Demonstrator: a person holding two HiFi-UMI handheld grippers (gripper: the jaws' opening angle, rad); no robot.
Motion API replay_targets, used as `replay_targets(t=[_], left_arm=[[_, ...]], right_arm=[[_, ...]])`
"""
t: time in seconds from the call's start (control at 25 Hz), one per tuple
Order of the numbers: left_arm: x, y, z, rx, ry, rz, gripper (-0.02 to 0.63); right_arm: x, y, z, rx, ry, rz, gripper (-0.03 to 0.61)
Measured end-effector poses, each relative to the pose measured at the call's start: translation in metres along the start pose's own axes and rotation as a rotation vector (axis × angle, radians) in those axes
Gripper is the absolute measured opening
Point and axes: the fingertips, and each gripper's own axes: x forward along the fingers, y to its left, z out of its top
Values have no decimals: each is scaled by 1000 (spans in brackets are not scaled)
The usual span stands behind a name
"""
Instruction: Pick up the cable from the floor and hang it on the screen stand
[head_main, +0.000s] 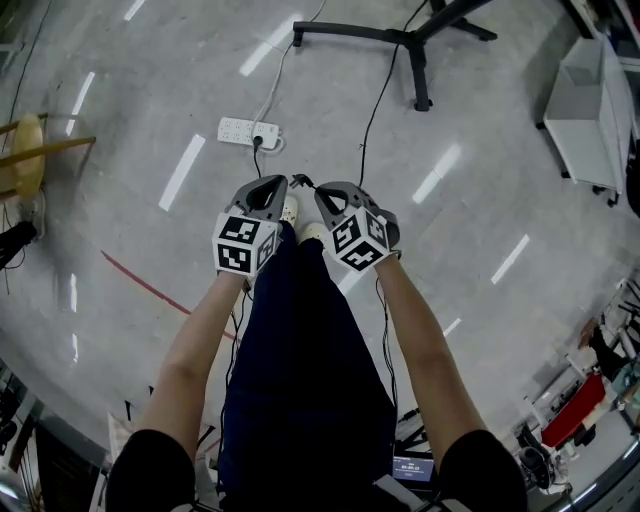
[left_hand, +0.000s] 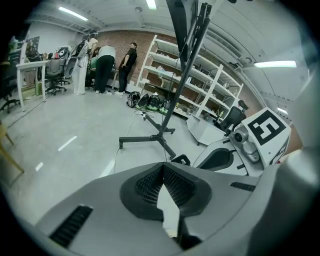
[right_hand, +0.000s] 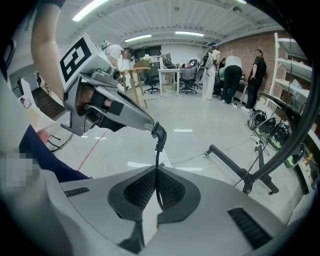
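Observation:
In the head view both grippers are held out over the floor, tips close together. My right gripper (head_main: 322, 190) (right_hand: 156, 169) is shut on a thin black cable (right_hand: 157, 155), which rises from the jaws to its black plug (right_hand: 159, 132) (head_main: 300, 182). The plug sits right at the tip of my left gripper (head_main: 278, 183) (left_hand: 162, 167), whose jaws are shut with nothing seen between them. More black cable (head_main: 374, 112) trails over the floor toward the black screen stand (head_main: 400, 40) (left_hand: 165, 132) (right_hand: 240, 170) ahead.
A white power strip (head_main: 248, 131) lies on the floor just ahead. A white cabinet (head_main: 590, 110) stands at the right, a wooden stool (head_main: 25, 155) at the left. People (left_hand: 105, 67) and shelves (left_hand: 200, 80) are far behind the stand.

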Motion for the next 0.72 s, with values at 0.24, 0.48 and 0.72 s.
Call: replay_targets(t=[0.24,0.48,0.72], left_arm=[[-28,-25,27,-5,-16,7,6],[-62,-37,65,-27,-64,41,6],[-88,-41,97,-17,-88,57,6]], right_arm=[[-45,12,18,71,-35,-12,23],[-90,2,43,119,-77,-67,23],[-126,-15,77,135,-128,-113,23]])
